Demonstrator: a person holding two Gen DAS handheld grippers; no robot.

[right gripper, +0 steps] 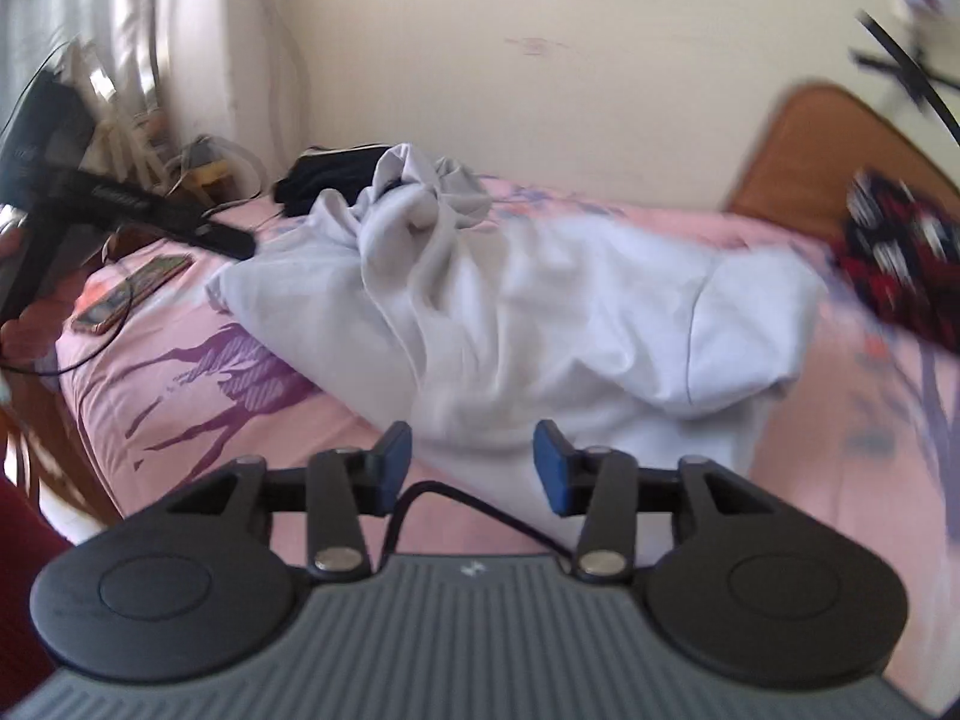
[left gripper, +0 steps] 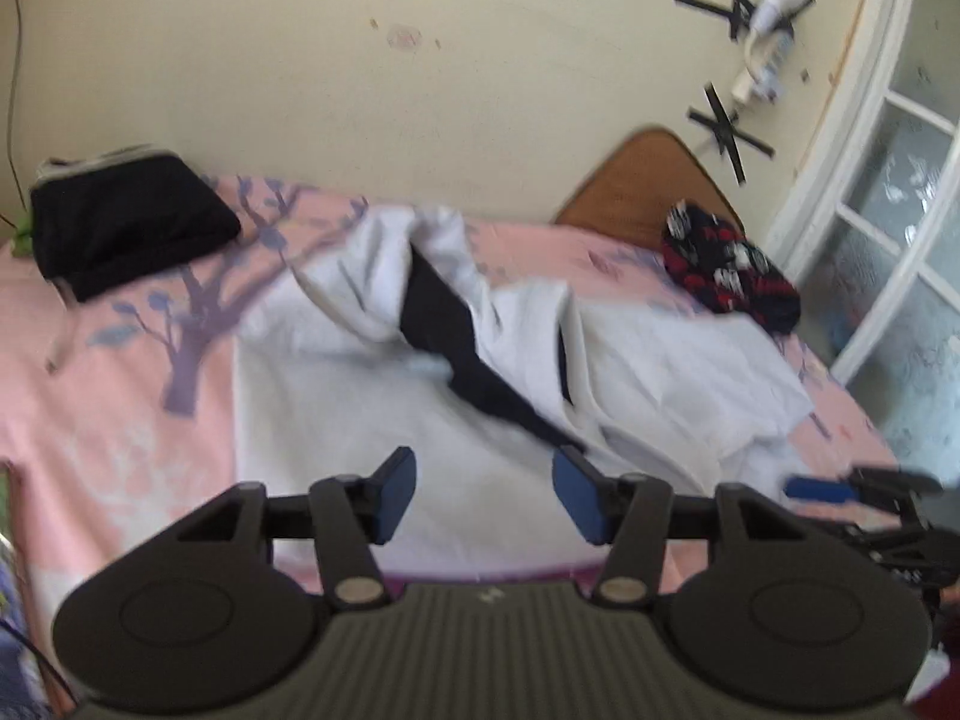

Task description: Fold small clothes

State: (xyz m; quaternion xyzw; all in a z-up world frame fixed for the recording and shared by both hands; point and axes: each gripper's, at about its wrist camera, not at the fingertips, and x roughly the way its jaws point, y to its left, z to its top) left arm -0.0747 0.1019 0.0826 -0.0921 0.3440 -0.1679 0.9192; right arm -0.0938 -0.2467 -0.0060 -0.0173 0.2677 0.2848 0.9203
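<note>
Garment (left gripper: pixel 360 420) (pale grey, dark lining exposed) is seen crumpled on the pink bed (left gripper: pixel 90 360), still unfolded; left tool (left gripper: pixel 483 501) and right tool (right gripper: pixel 474 465) are held agape, empty, over its near edge.

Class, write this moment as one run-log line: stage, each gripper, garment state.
stage: between grasps | left gripper: open, empty | right gripper: open, empty | white garment: crumpled on bed, unfolded

**Soft daylight, motion blur, fisheye bending**

Both views are evenly bright with weak shadows. Daylight enters through the curtain (right gripper: pixel 90 30) and the glazed door (left gripper: pixel 900 192). Motion blur smears the patterned garment (right gripper: pixel 900 258); edges bow, and dark vignetting clips the corners.
</note>
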